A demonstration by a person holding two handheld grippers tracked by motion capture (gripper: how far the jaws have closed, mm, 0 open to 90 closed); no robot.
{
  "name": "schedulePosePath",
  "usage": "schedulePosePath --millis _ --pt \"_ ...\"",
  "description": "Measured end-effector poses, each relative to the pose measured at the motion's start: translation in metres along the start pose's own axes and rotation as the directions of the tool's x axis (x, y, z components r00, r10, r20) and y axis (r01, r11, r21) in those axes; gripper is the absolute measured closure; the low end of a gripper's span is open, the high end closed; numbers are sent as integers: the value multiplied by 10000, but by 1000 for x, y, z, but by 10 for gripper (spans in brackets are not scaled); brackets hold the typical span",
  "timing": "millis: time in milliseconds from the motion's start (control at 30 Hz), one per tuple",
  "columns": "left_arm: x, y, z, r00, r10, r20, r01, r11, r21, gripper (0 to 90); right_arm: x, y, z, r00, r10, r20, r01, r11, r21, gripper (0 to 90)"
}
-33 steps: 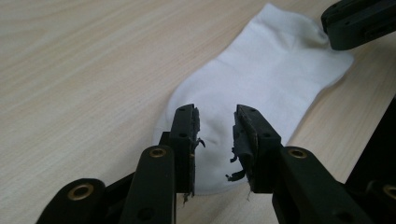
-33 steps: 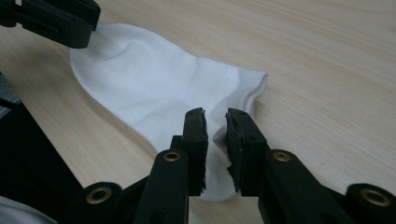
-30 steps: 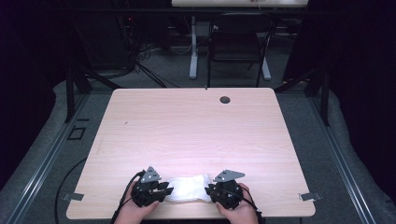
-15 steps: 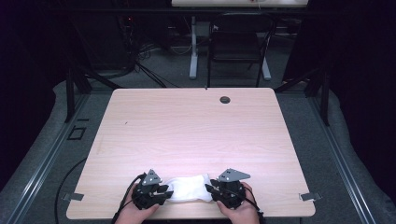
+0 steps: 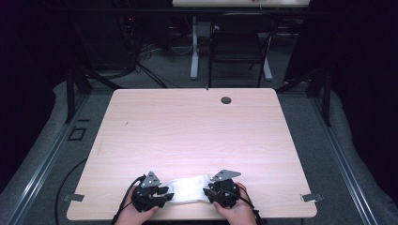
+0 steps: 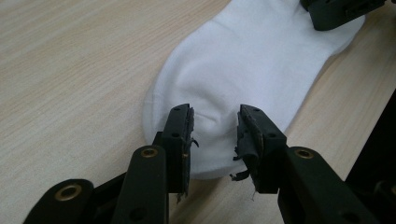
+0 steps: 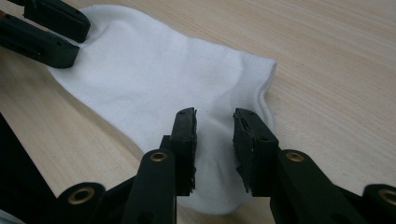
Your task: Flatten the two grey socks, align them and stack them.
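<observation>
A white ankle sock (image 5: pixel 187 189) lies flat across the front of the wooden table (image 5: pixel 197 131). My left gripper (image 5: pixel 165 193) is at its left end and my right gripper (image 5: pixel 207 191) at its right end. In the left gripper view the jaws (image 6: pixel 215 126) stand apart over the rounded toe of the sock (image 6: pixel 243 70), a slight pucker of cloth between them, pads not pressing. In the right gripper view the jaws (image 7: pixel 214 128) stand apart over the cuff end of the sock (image 7: pixel 154 74). Both pairs of jaws have just been opening.
The table's front edge runs right under both hands. A small black grommet (image 5: pixel 226 100) sits near the far edge. Behind the table a dark chair (image 5: pixel 239 47) and cables stand on the floor. The right gripper's tips (image 6: pixel 336 11) rest on the sock's far end.
Both hands stay at the sock's ends; the right gripper has shifted a little. The sock lies in the same place.
</observation>
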State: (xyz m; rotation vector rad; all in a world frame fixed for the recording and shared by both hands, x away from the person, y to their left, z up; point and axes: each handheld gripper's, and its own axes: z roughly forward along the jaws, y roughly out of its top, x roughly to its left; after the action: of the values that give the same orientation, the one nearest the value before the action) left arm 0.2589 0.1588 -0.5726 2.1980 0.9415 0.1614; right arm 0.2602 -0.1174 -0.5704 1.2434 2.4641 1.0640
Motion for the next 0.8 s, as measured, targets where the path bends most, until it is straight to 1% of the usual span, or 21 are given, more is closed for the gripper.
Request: schedulePosePath --millis 100,167,267,300,400,433,467,533,567,600,633,700,800 --pt "0 0 0 10000 53 11 -53 10000 22 646 -3 -1 0 9997 222 -48 -221 9997 133 709" --pt "0 0 0 10000 79 13 -79 10000 6 645 -3 -2 0 9993 347 -138 -347 9994 19 714" --pt "1 0 0 9999 133 19 -134 9999 48 646 -2 -4 -1 9998 201 -51 -201 9997 103 718" --pt "1 0 0 10000 95 27 -95 10000 17 646 -1 -4 0 9997 243 -46 -243 9997 -14 719" --pt "1 0 1 10000 86 25 -86 10000 -22 647 -2 -4 1 9998 186 -38 -186 9998 -23 720" --pt "2 0 1 9999 120 2 -120 9999 -23 647 -3 -3 1 9999 133 -40 -132 9999 51 720" --pt "2 0 0 9999 150 3 -150 9999 6 647 -3 -3 1 9999 159 -39 -159 9999 -28 719" --pt "3 1 2 10000 86 -48 -87 9999 -89 646 -4 -3 2 9998 198 -82 -198 9998 -61 718" --pt "4 1 2 9999 139 -73 -140 9999 -83 646 -4 -3 3 9996 261 -69 -262 9995 -157 719" --pt "4 2 2 9999 137 -85 -138 9999 -103 646 -4 -3 3 9998 196 -25 -196 9997 -109 718" --pt "4 2 3 9999 61 -91 -62 9999 -117 646 -4 -2 3 9998 215 1 -215 9997 -117 718" --pt "7 4 3 9999 32 -111 -33 9999 -107 645 -5 -1 4 9997 233 -15 -234 9996 -145 717" --pt "9 6 5 9998 -92 -198 88 9997 -227 642 -7 2 6 9997 234 40 -234 9995 -197 717"
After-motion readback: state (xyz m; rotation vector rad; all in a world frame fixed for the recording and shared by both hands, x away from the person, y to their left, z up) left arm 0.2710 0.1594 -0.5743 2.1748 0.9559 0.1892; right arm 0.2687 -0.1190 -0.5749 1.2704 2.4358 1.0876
